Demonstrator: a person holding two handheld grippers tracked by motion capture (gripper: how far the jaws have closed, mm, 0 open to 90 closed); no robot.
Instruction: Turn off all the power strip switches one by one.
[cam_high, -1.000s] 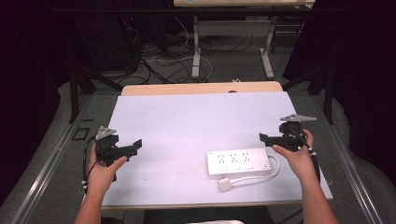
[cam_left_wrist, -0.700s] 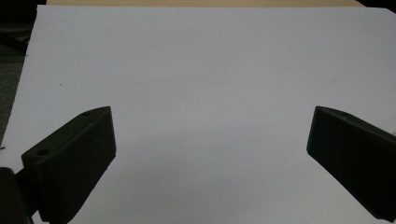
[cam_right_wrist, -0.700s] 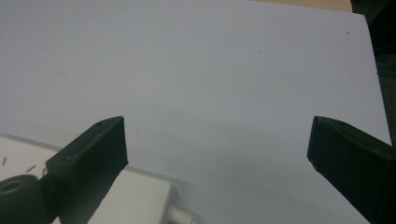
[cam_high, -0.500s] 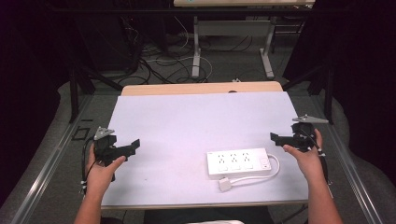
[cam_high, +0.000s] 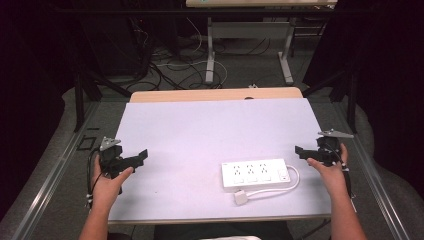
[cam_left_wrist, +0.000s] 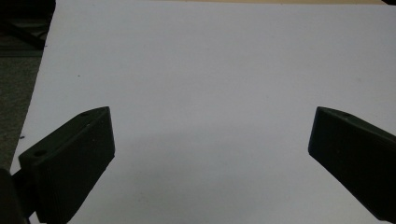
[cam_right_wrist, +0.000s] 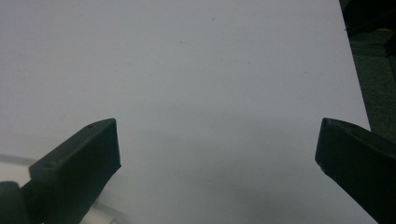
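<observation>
White six-outlet plastic power strip flat on white rectangular table sheet, lower right of centre in high view, long side running left-right. White cord looping off strip's right end, back to white plug block just below strip, near front edge of sheet.

Right black two-jaw gripper at right edge of sheet, mid-height of frame, held in right hand, pointing left across table. Jaws spread wide, just been opening, nothing between them. Strip lying lower left of this gripper, near but apart, no contact. In right gripper view, both dark jaws rising from bottom corners, bare white sheet between; pale sliver of strip or cord at lower left corner beside left jaw, too cropped to tell which.

Left black two-jaw gripper at lower left of high view, over left margin of sheet, held in left hand, pointing right. Jaws wide apart in left gripper view, empty, plain white sheet between them. Strip well apart from this gripper, off to its right across bare sheet.

Tan wooden tabletop strip showing along far edge of sheet. Black cables on floor beyond table, upper centre of frame.
</observation>
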